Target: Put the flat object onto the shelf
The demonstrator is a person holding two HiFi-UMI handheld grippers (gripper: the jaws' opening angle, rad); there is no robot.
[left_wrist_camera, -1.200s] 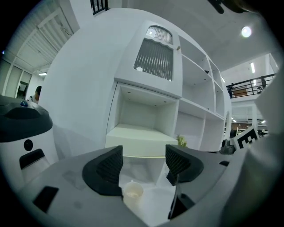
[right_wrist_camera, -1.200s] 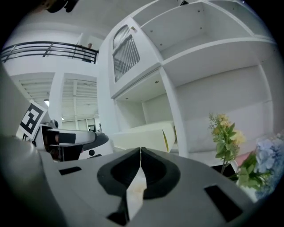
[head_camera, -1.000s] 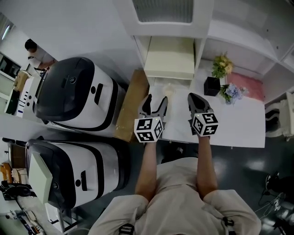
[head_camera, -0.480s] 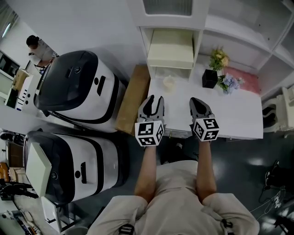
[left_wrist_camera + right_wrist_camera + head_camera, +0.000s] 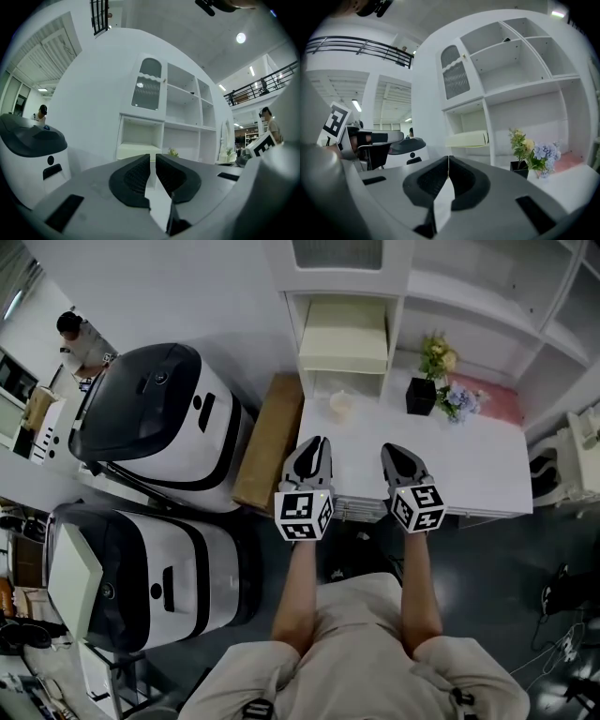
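The flat object, a cream slab point(image 5: 343, 337), lies in the lower left compartment of the white shelf point(image 5: 403, 310); it also shows in the left gripper view point(image 5: 133, 151) and the right gripper view point(image 5: 466, 139). Both grippers hover over the near edge of the white table point(image 5: 469, 465), well short of the shelf. My left gripper point(image 5: 317, 444) point(image 5: 153, 157) is closing, with only a narrow slit between its jaws and nothing in it. My right gripper point(image 5: 392, 452) point(image 5: 448, 159) is shut and empty.
A small pale cup point(image 5: 340, 405), a black pot of yellow flowers point(image 5: 421, 390), blue flowers point(image 5: 461, 399) and a pink mat point(image 5: 492, 404) sit on the table. A cardboard box point(image 5: 272, 442) and two large black-and-white machines point(image 5: 155, 418) point(image 5: 141, 577) stand left. A person point(image 5: 80, 338) is far left.
The left gripper's jaws have come from wide apart to nearly together. Both grippers have drawn back a little from the shelf toward the table's near edge.
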